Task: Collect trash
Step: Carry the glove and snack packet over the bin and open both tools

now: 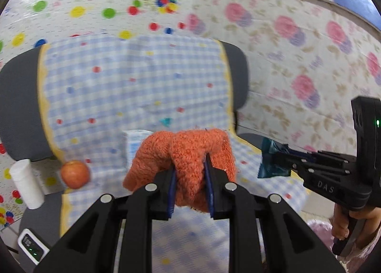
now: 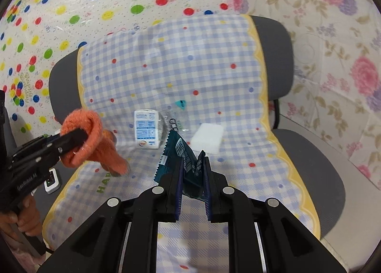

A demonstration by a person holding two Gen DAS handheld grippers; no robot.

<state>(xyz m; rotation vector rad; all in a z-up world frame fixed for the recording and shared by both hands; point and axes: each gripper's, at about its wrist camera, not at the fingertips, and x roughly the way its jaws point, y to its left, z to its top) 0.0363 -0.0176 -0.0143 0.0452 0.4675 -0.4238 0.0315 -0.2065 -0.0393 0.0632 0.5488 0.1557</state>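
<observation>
My left gripper (image 1: 190, 166) is shut on an orange fuzzy cloth (image 1: 188, 151) and holds it above the chair seat; the cloth also shows in the right wrist view (image 2: 92, 139). My right gripper (image 2: 193, 168) is shut on a dark teal snack wrapper (image 2: 181, 154), seen in the left wrist view too (image 1: 271, 161). A small white milk carton (image 2: 146, 129), a clear plastic wrapper (image 2: 173, 123) and a small teal scrap (image 2: 181, 104) lie on the checked cloth (image 2: 190, 63).
A white foam block (image 2: 208, 137) lies on the grey chair (image 2: 309, 168). An apple (image 1: 75, 174) and a white roll (image 1: 27, 183) are at the chair's left edge. A small white device (image 1: 32, 245) sits low on the left. Patterned sheets cover the walls.
</observation>
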